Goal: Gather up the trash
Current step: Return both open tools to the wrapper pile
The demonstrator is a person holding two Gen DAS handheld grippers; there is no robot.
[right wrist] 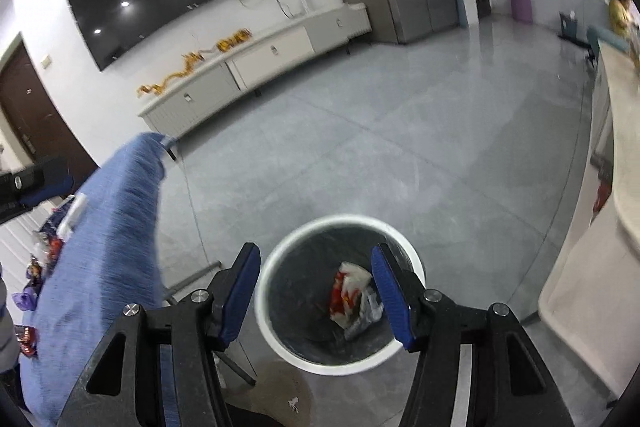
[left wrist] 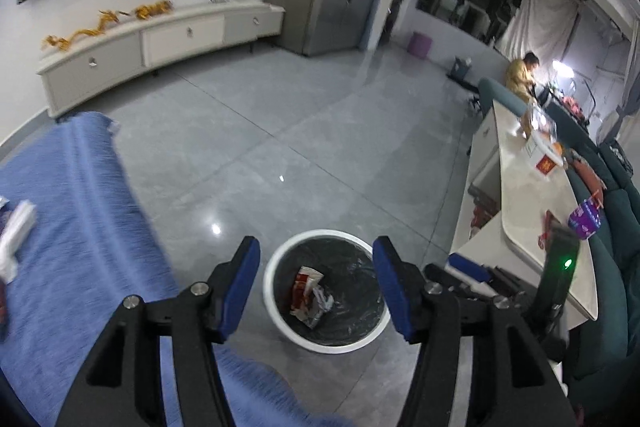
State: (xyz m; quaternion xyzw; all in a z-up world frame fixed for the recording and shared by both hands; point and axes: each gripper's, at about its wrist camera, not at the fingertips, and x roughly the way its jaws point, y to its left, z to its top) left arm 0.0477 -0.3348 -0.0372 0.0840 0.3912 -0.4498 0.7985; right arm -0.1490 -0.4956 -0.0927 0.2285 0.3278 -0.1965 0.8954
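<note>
A white trash bin (left wrist: 276, 311) with a black liner stands on the grey floor; it also shows in the right wrist view (right wrist: 268, 323). Crumpled red and white wrappers (left wrist: 310, 293) lie inside it, seen too in the right wrist view (right wrist: 352, 293). My left gripper (left wrist: 316, 287) is open and empty above the bin. My right gripper (right wrist: 316, 291) is open and empty above the bin. More wrappers (right wrist: 36, 267) lie on the table with the blue cloth (right wrist: 108, 247) at the left. White trash (left wrist: 14, 239) lies on that cloth (left wrist: 80, 227).
A long white table (left wrist: 532, 195) with boxes and packets stands at the right, with a teal sofa (left wrist: 612, 227) behind it. A white cabinet (left wrist: 160, 43) runs along the far wall under a TV. A person sits far right. A small scrap (right wrist: 294, 403) lies on the floor.
</note>
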